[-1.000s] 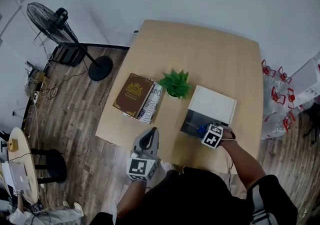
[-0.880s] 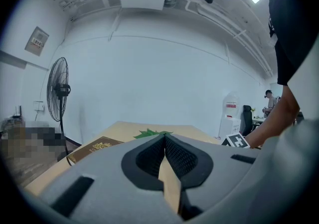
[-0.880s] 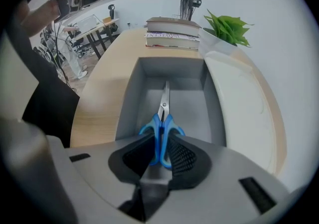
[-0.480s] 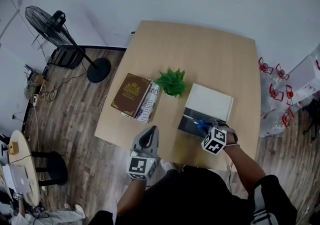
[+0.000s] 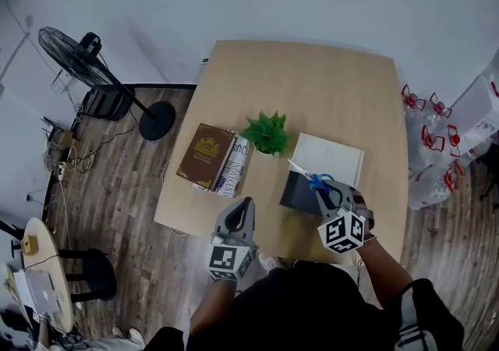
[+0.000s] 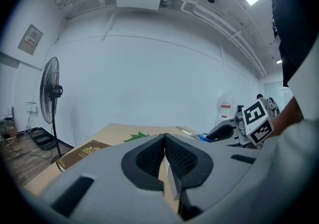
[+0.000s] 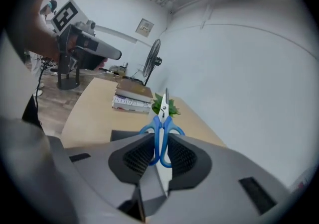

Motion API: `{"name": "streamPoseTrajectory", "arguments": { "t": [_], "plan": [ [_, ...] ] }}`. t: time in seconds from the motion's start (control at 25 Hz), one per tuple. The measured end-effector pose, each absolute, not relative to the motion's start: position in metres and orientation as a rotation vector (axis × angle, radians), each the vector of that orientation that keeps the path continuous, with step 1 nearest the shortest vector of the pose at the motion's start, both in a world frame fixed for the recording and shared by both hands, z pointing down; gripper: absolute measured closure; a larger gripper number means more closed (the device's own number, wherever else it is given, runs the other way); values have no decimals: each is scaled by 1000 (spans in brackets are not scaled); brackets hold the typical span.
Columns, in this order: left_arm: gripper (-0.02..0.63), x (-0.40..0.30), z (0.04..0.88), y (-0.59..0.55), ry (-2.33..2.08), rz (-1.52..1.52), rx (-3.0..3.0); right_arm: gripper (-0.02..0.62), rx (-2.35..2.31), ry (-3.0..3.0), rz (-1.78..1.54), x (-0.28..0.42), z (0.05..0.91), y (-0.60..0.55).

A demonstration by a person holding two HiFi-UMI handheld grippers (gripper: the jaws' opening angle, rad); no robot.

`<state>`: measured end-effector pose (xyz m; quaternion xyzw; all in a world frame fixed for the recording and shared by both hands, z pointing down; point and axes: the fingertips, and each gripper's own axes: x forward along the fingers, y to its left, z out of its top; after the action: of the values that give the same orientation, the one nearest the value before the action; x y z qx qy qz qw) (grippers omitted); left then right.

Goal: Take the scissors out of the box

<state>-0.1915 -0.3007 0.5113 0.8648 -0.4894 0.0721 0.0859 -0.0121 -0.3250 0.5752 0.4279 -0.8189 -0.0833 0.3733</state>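
My right gripper [image 5: 326, 188] [image 7: 160, 149] is shut on the blue handles of the scissors [image 7: 161, 127] [image 5: 312, 179], which hang in the air above the open dark box [image 5: 300, 194], blades pointing away from me toward the plant. The box's white lid [image 5: 331, 159] lies behind it on the wooden table [image 5: 327, 92]. In the left gripper view the scissors [image 6: 192, 134] show at the right beside the right gripper's marker cube. My left gripper [image 5: 240, 212] [image 6: 165, 149] hovers at the table's near edge, left of the box, its jaws shut with nothing between them.
A small green potted plant [image 5: 267, 132] stands at mid-table. A brown book [image 5: 206, 156] lies on a magazine to its left. On the wood floor at the left stands a pedestal fan [image 5: 74, 49]. Red-and-white objects [image 5: 425, 147] lie on the floor at the right.
My right gripper has risen out of the box with the scissors in its jaws and tipped up toward level. The left gripper has stayed where it was.
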Motion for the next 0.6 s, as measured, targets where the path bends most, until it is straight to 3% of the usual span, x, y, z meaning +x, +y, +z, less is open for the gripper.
{"name": "streamPoseTrajectory", "arguments": {
  "t": [0.6],
  "plan": [
    [601, -172, 498, -309, -1432, 226, 2630, 517, 1642, -2309, -218, 9, 485, -335]
  ]
}}
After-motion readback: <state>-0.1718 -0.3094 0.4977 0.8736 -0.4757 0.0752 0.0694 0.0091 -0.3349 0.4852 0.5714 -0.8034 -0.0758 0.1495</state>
